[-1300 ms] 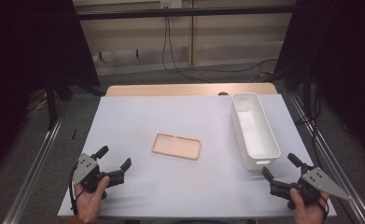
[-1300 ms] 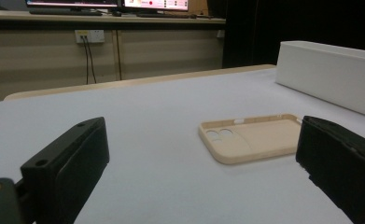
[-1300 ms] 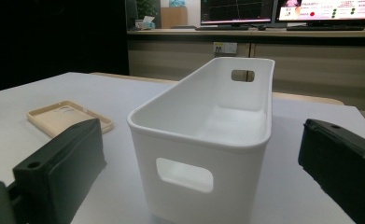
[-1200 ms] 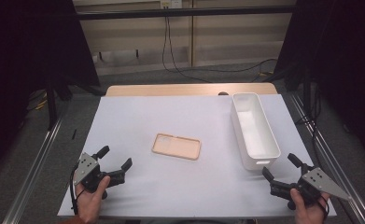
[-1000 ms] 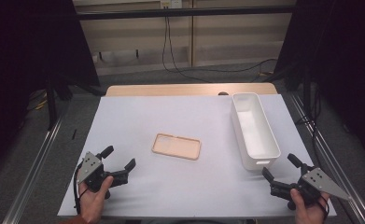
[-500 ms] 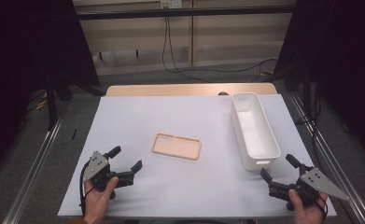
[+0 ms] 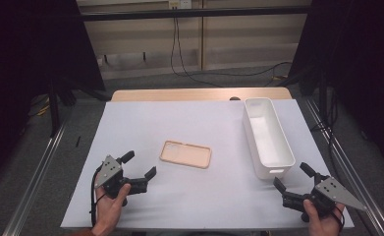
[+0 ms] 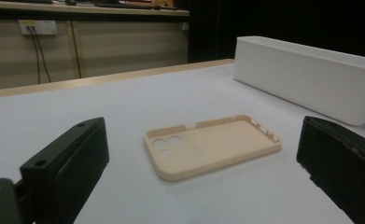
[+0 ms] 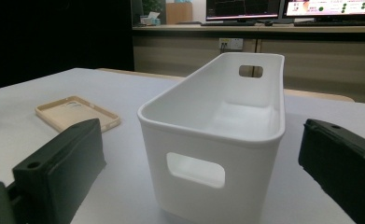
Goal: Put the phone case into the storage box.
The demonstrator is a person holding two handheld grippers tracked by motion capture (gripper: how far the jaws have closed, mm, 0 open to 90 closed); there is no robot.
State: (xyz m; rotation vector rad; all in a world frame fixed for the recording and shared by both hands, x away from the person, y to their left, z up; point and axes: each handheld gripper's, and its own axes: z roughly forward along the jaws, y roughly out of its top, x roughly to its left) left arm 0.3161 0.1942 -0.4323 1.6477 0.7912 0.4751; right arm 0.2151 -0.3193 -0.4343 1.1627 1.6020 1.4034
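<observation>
1. The high view looks forward and down from above the person's side of the counter [image 7: 204, 123], far enough off to take in its whole top and the wall with cables behind it.
2. The left gripper view sits low, just above the counter surface, facing the phone case [image 8: 212, 144] close ahead, with the white bin [image 8: 306, 77] farther off to its right.
3. The right gripper view also sits low, facing the bin's near short end [image 9: 208, 163] at close range, the case [image 9: 77, 113] off to its left.
4. All three views share the case [image 7: 185, 154] and the bin [image 7: 268, 137].
</observation>
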